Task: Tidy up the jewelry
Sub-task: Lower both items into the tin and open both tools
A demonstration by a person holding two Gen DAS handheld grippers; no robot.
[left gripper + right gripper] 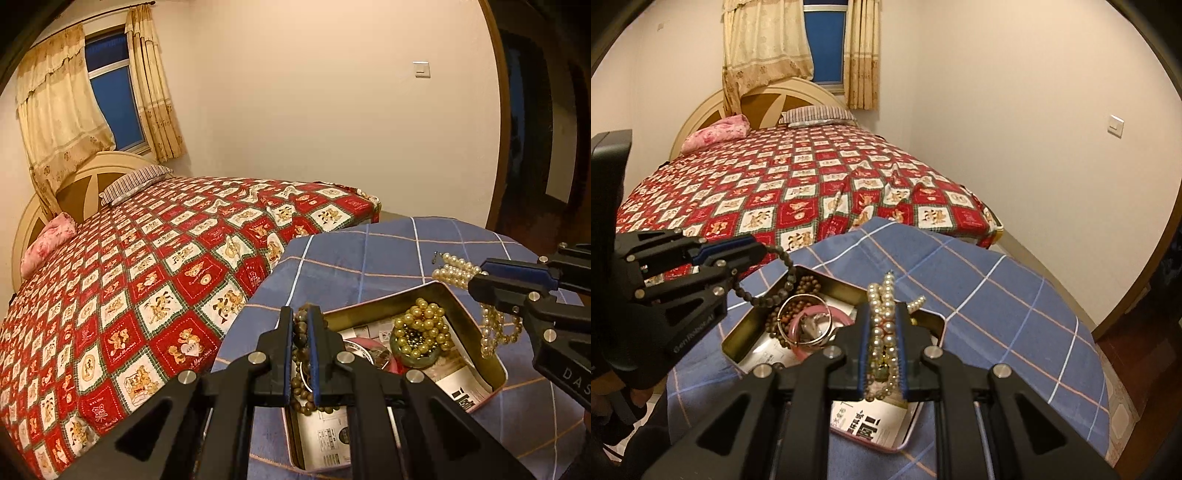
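Note:
An open metal tin (476, 332) (746, 334) stands on a blue checked cloth and holds jewelry. My left gripper (300, 314) (759, 254) is shut on a dark wooden bead bracelet (299, 369) (775, 291), held over the tin's left end. My right gripper (882, 314) (476, 278) is shut on a multi-strand pearl bracelet (884, 332) (456, 271), held over the tin's right rim; strands hang down. Inside the tin lie a gold bead bracelet (423, 328), a pink bangle (809, 325), a silver bangle (805, 341) and brown beads.
The round table (1015, 314) with the blue cloth stands against a bed with a red patterned quilt (798, 192). A printed leaflet (871, 421) lines the tin's bottom. A wall is behind; a wooden door frame (496, 110) is at right.

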